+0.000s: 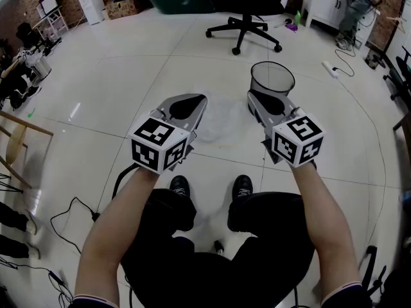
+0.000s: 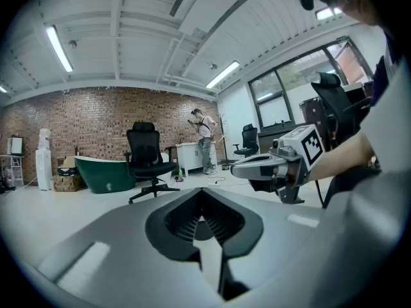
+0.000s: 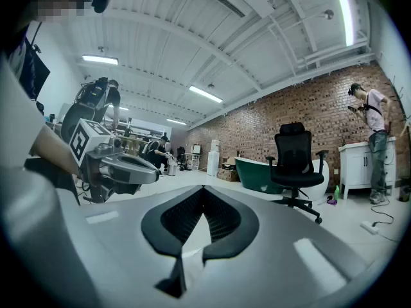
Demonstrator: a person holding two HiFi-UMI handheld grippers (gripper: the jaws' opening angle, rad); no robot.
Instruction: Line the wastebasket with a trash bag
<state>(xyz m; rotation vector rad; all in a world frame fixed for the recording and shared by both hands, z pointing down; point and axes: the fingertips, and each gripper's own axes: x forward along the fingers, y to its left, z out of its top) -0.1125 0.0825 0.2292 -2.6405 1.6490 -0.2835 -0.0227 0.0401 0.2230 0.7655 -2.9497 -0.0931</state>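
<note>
A black mesh wastebasket (image 1: 272, 77) stands upright on the pale floor, just beyond my right gripper (image 1: 253, 95). A thin, see-through trash bag (image 1: 223, 118) lies crumpled flat on the floor between the two grippers. My left gripper (image 1: 201, 99) is held level to the bag's left. Both are shut with nothing between the jaws. In the left gripper view its own jaws (image 2: 203, 196) are closed, with the right gripper (image 2: 258, 166) alongside. The right gripper view shows its closed jaws (image 3: 203, 194) and the left gripper (image 3: 127, 168). Neither gripper view shows the basket or the bag.
A black office chair (image 1: 246, 17) stands beyond the basket, with a dark green tub (image 2: 103, 172) behind it. A person (image 1: 357, 4) stands at a white cabinet (image 1: 326, 1) far right. A power strip (image 1: 330, 68) and cables (image 1: 70, 218) lie on the floor.
</note>
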